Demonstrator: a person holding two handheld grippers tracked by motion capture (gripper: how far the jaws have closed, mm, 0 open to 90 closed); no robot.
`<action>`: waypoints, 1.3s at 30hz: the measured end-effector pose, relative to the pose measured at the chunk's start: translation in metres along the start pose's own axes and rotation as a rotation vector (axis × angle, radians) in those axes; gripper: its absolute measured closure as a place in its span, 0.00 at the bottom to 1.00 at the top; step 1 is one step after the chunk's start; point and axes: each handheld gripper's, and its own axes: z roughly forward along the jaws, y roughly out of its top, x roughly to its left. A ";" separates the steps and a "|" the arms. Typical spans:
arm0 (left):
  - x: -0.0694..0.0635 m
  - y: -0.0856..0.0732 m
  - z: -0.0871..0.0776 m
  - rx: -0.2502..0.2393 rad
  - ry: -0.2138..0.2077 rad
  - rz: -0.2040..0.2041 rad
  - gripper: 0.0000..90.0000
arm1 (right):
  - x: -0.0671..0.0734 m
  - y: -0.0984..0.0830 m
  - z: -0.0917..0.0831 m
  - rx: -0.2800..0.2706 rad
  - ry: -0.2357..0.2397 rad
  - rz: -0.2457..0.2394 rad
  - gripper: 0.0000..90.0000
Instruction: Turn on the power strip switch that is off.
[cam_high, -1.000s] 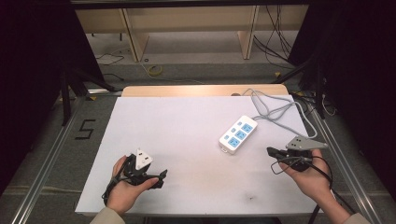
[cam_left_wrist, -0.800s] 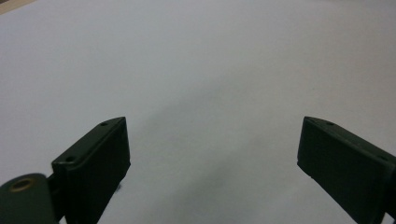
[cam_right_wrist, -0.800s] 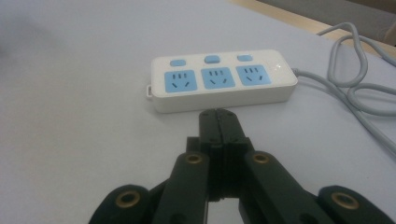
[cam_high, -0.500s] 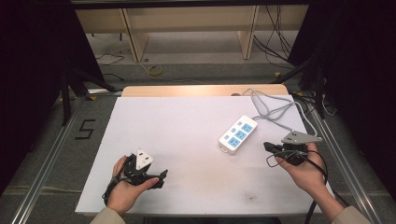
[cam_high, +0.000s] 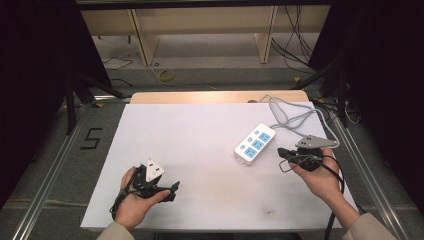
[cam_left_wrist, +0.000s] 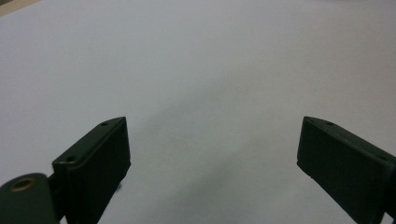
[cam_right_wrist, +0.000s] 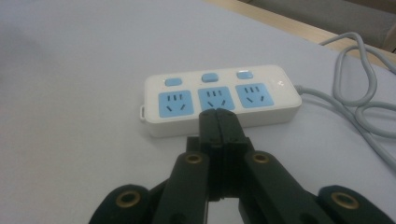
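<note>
A white power strip (cam_high: 255, 143) with three blue sockets and blue switches lies on the white table (cam_high: 200, 135), right of centre. In the right gripper view the power strip (cam_right_wrist: 219, 95) sits just beyond my right gripper (cam_right_wrist: 218, 116), whose jaws are shut together with nothing between them. From above, the right gripper (cam_high: 281, 152) is a short way right of the strip and points at its near end. My left gripper (cam_high: 172, 189) rests at the table's near left in a hand. Its jaws stand wide apart over bare table in the left gripper view (cam_left_wrist: 212, 154).
The strip's grey cable (cam_high: 290, 117) loops toward the far right corner and off the table; the cable (cam_right_wrist: 359, 79) also curls at the right of the right gripper view. A wooden strip (cam_high: 220, 96) borders the far edge. Metal rails flank the table.
My right gripper has moved left and slightly away from the person, closer to the power strip, with its jaws still shut. The left gripper and the strip have stayed put.
</note>
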 end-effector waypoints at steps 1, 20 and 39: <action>0.000 0.000 0.000 0.001 0.000 0.002 0.10 | -0.001 0.002 0.002 0.001 -0.003 0.002 1.00; 0.000 0.001 0.000 0.002 0.000 0.006 0.10 | -0.005 0.009 0.013 0.011 -0.017 0.000 1.00; 0.000 0.001 0.001 -0.003 0.004 0.006 0.10 | -0.008 0.019 0.027 0.020 -0.023 -0.003 1.00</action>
